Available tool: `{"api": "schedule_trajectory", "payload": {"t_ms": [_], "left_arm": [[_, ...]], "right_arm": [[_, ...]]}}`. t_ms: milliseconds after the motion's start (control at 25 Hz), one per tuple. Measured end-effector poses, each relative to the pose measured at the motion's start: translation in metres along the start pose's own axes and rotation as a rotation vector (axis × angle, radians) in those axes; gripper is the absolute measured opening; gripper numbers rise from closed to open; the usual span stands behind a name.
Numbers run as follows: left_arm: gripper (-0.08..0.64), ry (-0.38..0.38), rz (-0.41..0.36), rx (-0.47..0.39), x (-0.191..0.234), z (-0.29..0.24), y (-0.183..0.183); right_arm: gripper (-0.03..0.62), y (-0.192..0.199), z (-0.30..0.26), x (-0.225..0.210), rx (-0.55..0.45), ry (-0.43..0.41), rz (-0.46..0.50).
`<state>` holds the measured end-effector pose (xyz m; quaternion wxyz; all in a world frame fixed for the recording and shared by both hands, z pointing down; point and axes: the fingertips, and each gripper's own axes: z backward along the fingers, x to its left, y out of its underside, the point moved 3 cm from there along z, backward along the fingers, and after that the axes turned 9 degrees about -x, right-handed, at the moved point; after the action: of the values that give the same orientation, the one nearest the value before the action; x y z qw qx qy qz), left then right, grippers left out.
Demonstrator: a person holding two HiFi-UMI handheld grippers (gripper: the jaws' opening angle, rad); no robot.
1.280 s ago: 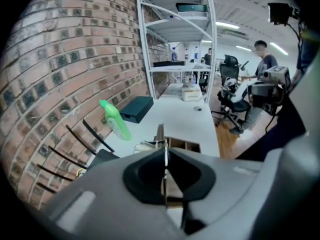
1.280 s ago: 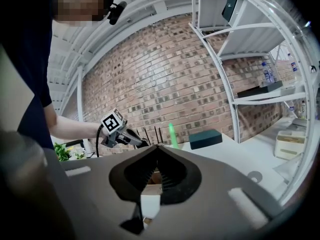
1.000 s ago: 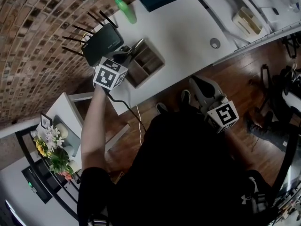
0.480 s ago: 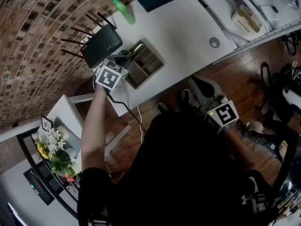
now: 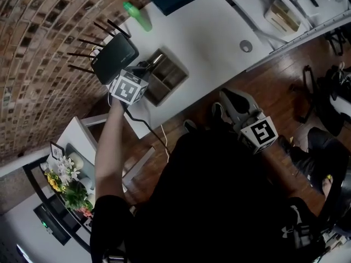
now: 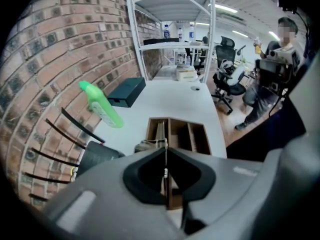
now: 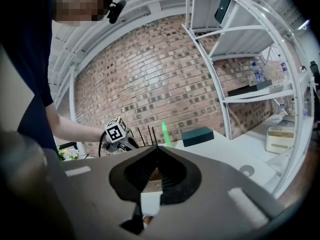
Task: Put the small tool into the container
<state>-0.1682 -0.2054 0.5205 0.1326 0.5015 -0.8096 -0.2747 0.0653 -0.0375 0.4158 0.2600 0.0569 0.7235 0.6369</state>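
Small tool (image 5: 158, 59) in L claw's (image 5: 147, 68) grip, arm (image 5: 108, 147) outstretched over container (image 5: 181, 73).

Brick wall (image 5: 33, 48) runs along the long white counter (image 5: 208, 32). Dark wood floor (image 5: 274, 86). White metal shelving (image 6: 172, 14) at the counter's far end, office chairs (image 6: 227, 81) beside it. Ceiling strip lights (image 6: 227, 8) on. Low white side table (image 5: 70, 131) by the wall.
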Motion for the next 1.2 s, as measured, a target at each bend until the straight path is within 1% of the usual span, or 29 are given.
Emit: {"api": "schedule_trajectory", "payload": {"t_ms": [280, 520, 840, 1000, 1120, 1200], "left_arm": [[0.011, 0.003, -0.003, 0.024, 0.001, -0.008, 0.002], [0.011, 0.029, 0.002, 0.031, -0.002, -0.017, 0.007], [0.011, 0.035, 0.047, 0.050, 0.000, -0.025, 0.014], [0.012, 0.046, 0.037, 0.065, -0.001, -0.033, 0.023], [0.015, 0.025, 0.069, 0.046, 0.004, -0.031, 0.022], [0.026, 0.035, 0.097, 0.027, 0.006, -0.034, 0.025]], "right_arm": [[0.011, 0.003, 0.009, -0.007, -0.024, 0.022, 0.010], [0.011, 0.003, 0.014, -0.008, -0.018, 0.039, -0.012], [0.011, 0.007, 0.018, -0.010, -0.008, 0.049, -0.004], [0.011, 0.010, 0.020, -0.011, 0.000, 0.057, 0.002], [0.011, 0.014, 0.022, -0.016, -0.012, 0.067, 0.019], [0.011, 0.015, 0.023, -0.017, -0.011, 0.077, 0.022]]}}
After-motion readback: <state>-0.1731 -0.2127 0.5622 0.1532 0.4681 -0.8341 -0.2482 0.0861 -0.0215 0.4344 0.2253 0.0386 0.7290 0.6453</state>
